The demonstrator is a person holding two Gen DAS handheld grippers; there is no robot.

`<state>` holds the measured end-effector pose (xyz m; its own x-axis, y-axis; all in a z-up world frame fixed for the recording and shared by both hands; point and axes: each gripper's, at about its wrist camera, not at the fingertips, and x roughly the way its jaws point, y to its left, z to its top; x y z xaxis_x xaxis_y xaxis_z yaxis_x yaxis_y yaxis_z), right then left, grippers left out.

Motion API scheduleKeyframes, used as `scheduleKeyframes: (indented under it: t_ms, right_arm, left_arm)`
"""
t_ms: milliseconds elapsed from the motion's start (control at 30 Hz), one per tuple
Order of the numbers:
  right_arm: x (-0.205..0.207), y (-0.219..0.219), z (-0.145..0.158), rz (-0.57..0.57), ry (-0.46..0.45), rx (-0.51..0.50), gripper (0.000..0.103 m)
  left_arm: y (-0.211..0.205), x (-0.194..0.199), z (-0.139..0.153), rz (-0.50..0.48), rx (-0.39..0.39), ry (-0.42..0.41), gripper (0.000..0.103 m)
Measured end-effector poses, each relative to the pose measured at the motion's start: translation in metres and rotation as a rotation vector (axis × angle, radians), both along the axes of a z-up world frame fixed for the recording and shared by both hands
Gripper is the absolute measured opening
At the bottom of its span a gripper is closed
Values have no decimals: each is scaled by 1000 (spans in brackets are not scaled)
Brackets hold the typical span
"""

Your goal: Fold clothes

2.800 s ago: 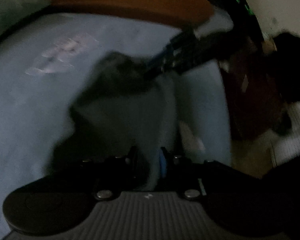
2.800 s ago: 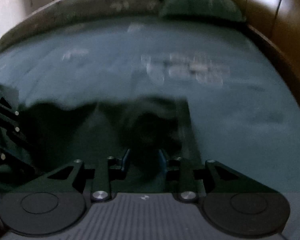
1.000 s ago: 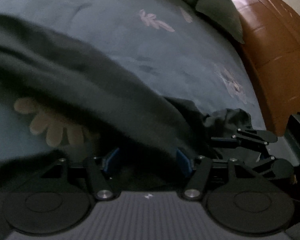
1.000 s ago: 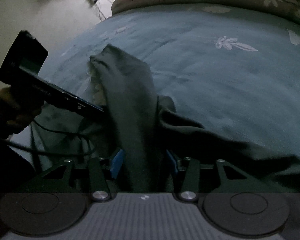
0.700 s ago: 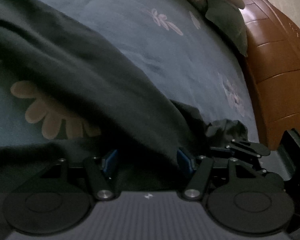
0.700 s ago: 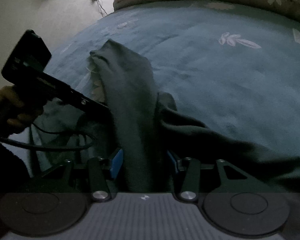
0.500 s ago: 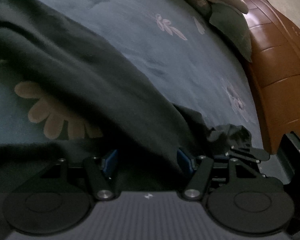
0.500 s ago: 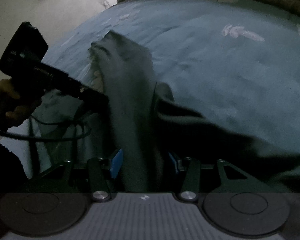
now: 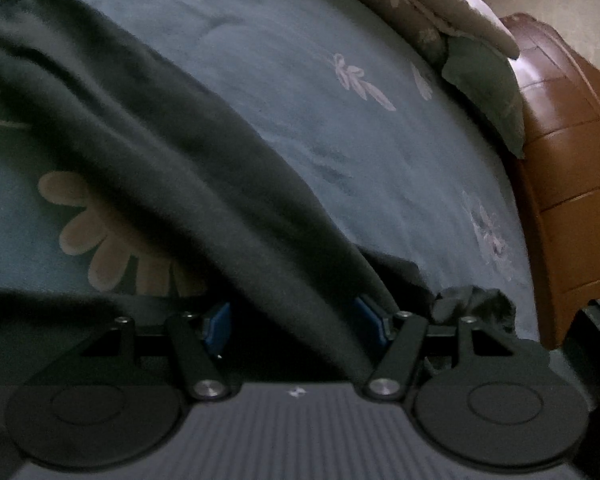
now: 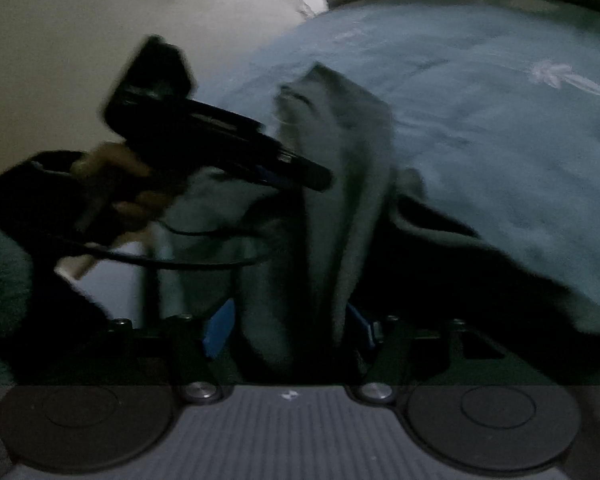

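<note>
Left wrist view: the left tool has a thick band of the dark grey, soft knitted garment running between its blue-padded fingers. The fingers stand fairly wide apart, so whether they pinch the cloth or merely straddle it cannot be told. The garment stretches away in a long ridge across the blue-green bedspread with pale flower prints, probably drawn out that way so an edge lies straight for folding. An orange-brown wooden footboard and a grey-green pillow lie beyond.

Right wrist view: the right tool has another part of the same garment between its fingers, again spread too wide to judge the grip. The blurred left tool, in the person's hand, reaches the cloth from the side, likely to keep the piece taut between two points.
</note>
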<state>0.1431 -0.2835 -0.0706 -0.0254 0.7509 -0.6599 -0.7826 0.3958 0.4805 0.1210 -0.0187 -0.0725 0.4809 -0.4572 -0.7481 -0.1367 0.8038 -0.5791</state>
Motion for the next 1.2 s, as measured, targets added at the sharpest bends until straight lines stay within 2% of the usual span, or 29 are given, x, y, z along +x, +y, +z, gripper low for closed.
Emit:
scheduleKeyframes:
  t_ms: [67, 200, 400, 633, 767, 1000, 1100, 1200]
  right_arm:
    - [7, 2, -3, -43, 0, -38, 67]
    - [12, 3, -6, -8, 6, -31, 67]
    - [16, -1, -12, 1, 36, 3, 68]
    - [8, -5, -15, -60, 58, 28, 69]
    - [4, -7, -11, -53, 51, 8, 69]
    - [0, -14, -2, -39, 49, -33, 70]
    - [1, -13, 0, -40, 56, -49, 70]
    - [0, -11, -1, -56, 58, -59, 70]
  left_arm:
    - [5, -1, 1, 38, -21, -17, 64]
    - [19, 2, -3, 136, -21, -49, 64]
    - [49, 9, -21, 295, -133, -79, 64]
    - [80, 26, -31, 388, -119, -158, 65]
    - [96, 30, -38, 410, -147, -196, 66]
    - [104, 46, -42, 398, -118, -240, 66]
    - [108, 36, -43, 404, -131, -243, 60]
    - [107, 34, -43, 400, -110, -235, 51]
